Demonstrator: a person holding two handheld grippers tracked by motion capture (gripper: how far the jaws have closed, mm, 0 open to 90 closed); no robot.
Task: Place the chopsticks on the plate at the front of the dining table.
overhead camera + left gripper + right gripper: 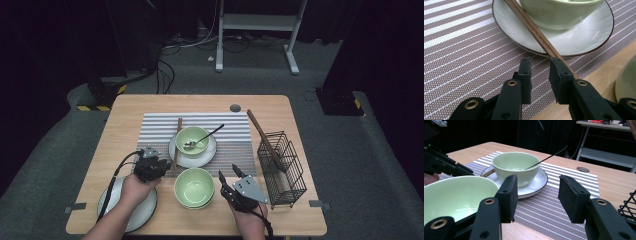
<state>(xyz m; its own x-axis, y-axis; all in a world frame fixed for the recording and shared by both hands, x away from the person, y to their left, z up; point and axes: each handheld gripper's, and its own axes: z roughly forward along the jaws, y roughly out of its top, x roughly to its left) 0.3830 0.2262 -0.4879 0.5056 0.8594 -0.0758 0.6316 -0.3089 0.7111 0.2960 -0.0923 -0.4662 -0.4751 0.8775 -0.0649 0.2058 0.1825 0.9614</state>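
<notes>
A pair of wooden chopsticks [178, 135] [531, 27] lies along the left of a white plate [200, 159] [579, 37], resting on its rim. On the plate stands a green bowl [192, 139] [514, 166] with a dark spoon [210, 135] [546, 158] in it. My left gripper [165, 165] [540, 61] sits low over the striped placemat [235, 130] at the chopsticks' near end. Its jaws are slightly apart with only mat between them, and the chopsticks pass behind the right jaw. My right gripper [228, 172] [537, 190] stands open and empty, right of a second green bowl [194, 187] [456, 197].
Another white plate [145, 212] lies at the front left under my left forearm. A black wire basket [282, 170] [629, 207] stands at the right with a wooden stick [262, 137] leaning out of it. A round cable hole [235, 108] sits near the table's far edge.
</notes>
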